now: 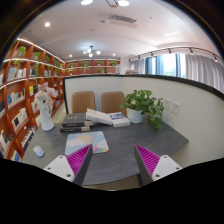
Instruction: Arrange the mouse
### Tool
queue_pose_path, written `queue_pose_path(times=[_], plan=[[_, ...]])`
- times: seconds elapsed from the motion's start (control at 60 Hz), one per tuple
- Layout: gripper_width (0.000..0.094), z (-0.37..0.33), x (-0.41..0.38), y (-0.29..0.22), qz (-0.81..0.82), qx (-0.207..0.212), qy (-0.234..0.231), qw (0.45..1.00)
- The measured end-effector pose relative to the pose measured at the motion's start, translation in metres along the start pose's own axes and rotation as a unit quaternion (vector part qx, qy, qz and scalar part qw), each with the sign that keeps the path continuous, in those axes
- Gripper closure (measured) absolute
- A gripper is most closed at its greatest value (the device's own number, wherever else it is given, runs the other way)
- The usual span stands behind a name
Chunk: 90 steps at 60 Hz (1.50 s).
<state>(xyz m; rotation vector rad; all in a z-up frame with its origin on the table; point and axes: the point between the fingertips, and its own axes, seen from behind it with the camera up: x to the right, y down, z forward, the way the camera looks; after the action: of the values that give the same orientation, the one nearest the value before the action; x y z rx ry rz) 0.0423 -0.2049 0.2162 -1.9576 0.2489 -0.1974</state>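
Note:
A small white mouse lies on the grey desk at its left edge, left of and beyond my left finger. A pale iridescent mouse mat lies on the desk just ahead of the left finger. My gripper is open and empty, held above the desk's near edge; its magenta pads stand wide apart with only bare desk between them.
A stack of books and an open book lie at the back of the desk. A potted plant stands at back right, a white vase at back left. Two chairs stand behind, bookshelves on the left.

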Motion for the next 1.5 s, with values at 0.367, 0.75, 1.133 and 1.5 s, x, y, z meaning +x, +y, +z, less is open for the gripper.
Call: queue_pose_path(times=[0.367, 0.75, 1.133, 1.5], plan=[[0.0099, 0.002, -0.144, 0.152, -0.047, -0.119, -0.108, 0.986], [0.0085, 0.035, -0.336, 0.195, -0.079, -0.171, -0.197, 0.962], [0.0099, 0.126, -0.435, 0.181, -0.068, -0.194, -0.187, 0.96], [0.0162, 0.201, -0.454, 0.148, -0.048, -0.202, -0.141, 0.968]])
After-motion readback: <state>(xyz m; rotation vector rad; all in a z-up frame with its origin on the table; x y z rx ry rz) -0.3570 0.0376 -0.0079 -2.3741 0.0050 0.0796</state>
